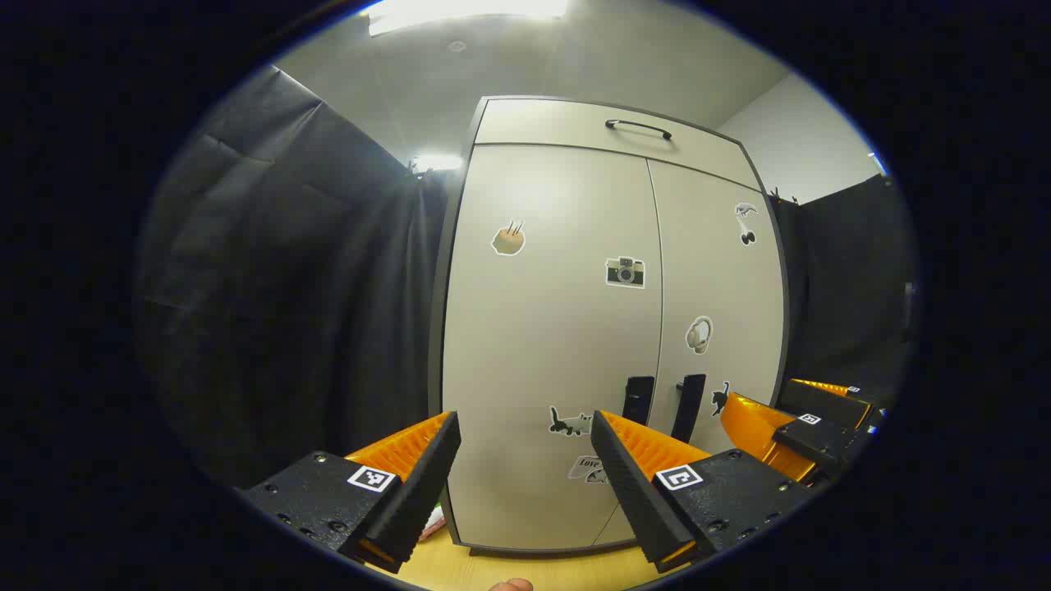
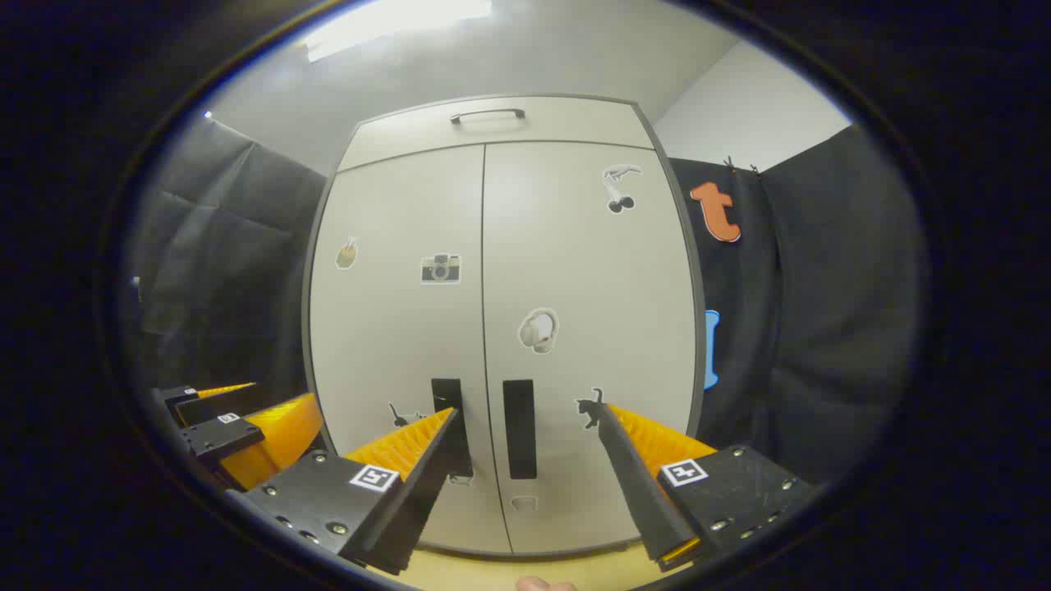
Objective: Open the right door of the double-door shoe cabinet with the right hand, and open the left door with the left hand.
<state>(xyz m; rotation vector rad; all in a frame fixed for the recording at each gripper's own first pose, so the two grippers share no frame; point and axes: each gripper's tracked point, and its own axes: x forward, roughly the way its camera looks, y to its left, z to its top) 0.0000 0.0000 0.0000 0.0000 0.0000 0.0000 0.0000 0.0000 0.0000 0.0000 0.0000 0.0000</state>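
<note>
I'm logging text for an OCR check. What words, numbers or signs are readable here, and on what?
"Love": on a small sticker low on the shoe cabinet's left door; anything further on it is too small to read.
Square markers on the left gripper: coded patterns, no readable text.
Other door stickers, such as the camera sticker: pictures, no words.

Pretty bright overall, ceiling light [image 1: 468,12] up top is blown out, soft sheen on the cabinet [image 2: 501,328] doors. Heavy fisheye bending at the edges, side curtains go dim, focus looks sharp.
</note>
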